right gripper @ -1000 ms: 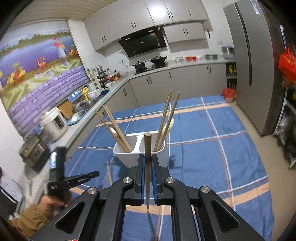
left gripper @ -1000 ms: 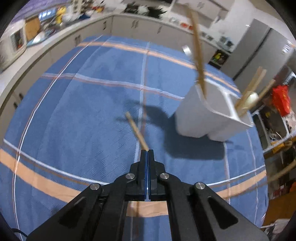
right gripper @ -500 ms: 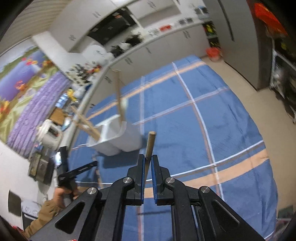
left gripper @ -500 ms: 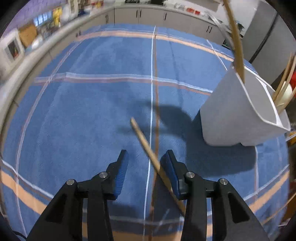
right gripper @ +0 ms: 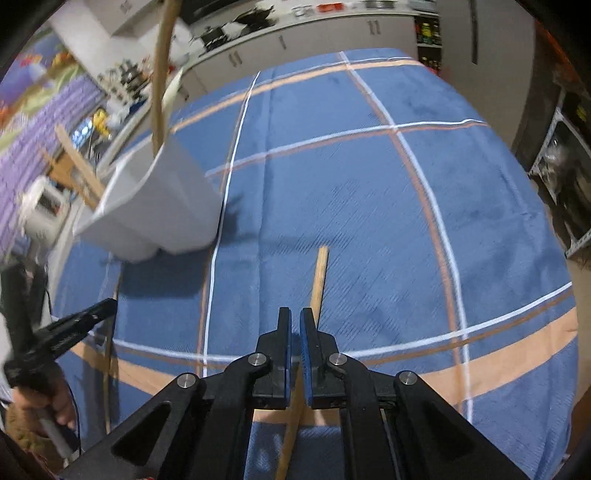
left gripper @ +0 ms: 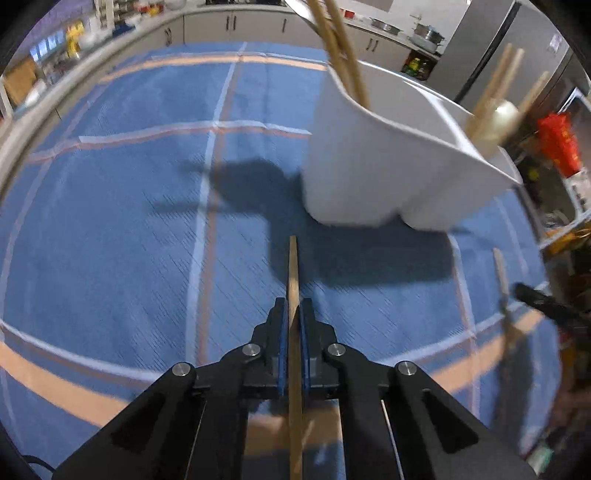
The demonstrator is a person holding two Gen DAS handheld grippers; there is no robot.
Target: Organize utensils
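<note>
A white two-compartment holder stands on the blue checked cloth, with chopsticks in one half and wooden utensils in the other. My left gripper is low over the cloth in front of it. Its jaws are closing, and the blue pads press on a wooden chopstick that points at the holder. My right gripper is shut on a second chopstick, which sits slanted in the jaws. The holder is to its upper left.
The cloth covers the whole table. The right gripper shows at the edge of the left wrist view. A hand holds the left gripper at the table's left. Kitchen counters and a fridge lie beyond.
The left jaws opened around the chopstick on the cloth and closed on it, nearer the holder. The right gripper sank toward the table and tipped downward, still gripping its chopstick.
</note>
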